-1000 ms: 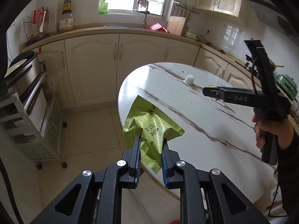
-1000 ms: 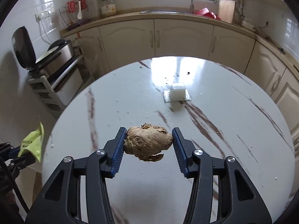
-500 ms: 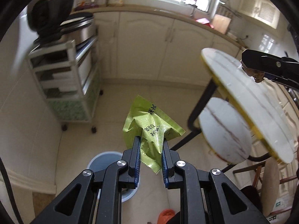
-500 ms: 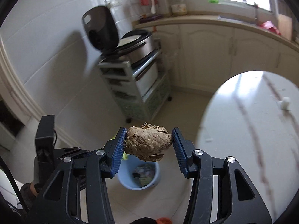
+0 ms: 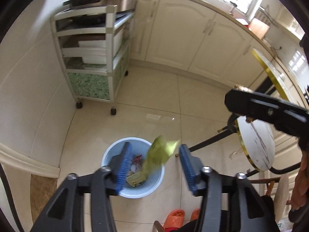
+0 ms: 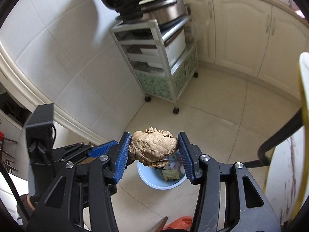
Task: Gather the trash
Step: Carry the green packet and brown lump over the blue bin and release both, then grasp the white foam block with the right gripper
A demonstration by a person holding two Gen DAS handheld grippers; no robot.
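Note:
My left gripper (image 5: 155, 166) hovers over a pale blue trash bin (image 5: 114, 150) on the floor, and its jaws are opening. A green snack wrapper (image 5: 160, 153) is loose between the blue pads, blurred and touching neither. The bin holds several scraps. My right gripper (image 6: 153, 151) is shut on a lumpy brown piece of ginger (image 6: 153, 147), held above the same trash bin (image 6: 154, 182). The left gripper (image 6: 96, 150) shows at the lower left of the right wrist view, and the right gripper (image 5: 266, 112) reaches in from the right of the left wrist view.
A white wheeled rack (image 5: 92, 58) with a cooker on top stands against the tiled wall behind the bin. Cream cabinets (image 5: 193, 38) line the far wall. The round marble table (image 5: 270, 65) and a stool (image 5: 256, 145) are on the right. Orange slippers (image 5: 173, 218) lie near the bin.
Both grippers swung away from the table and down over the bin. The left jaws have parted and the green wrapper has come free. The right still clamps the ginger.

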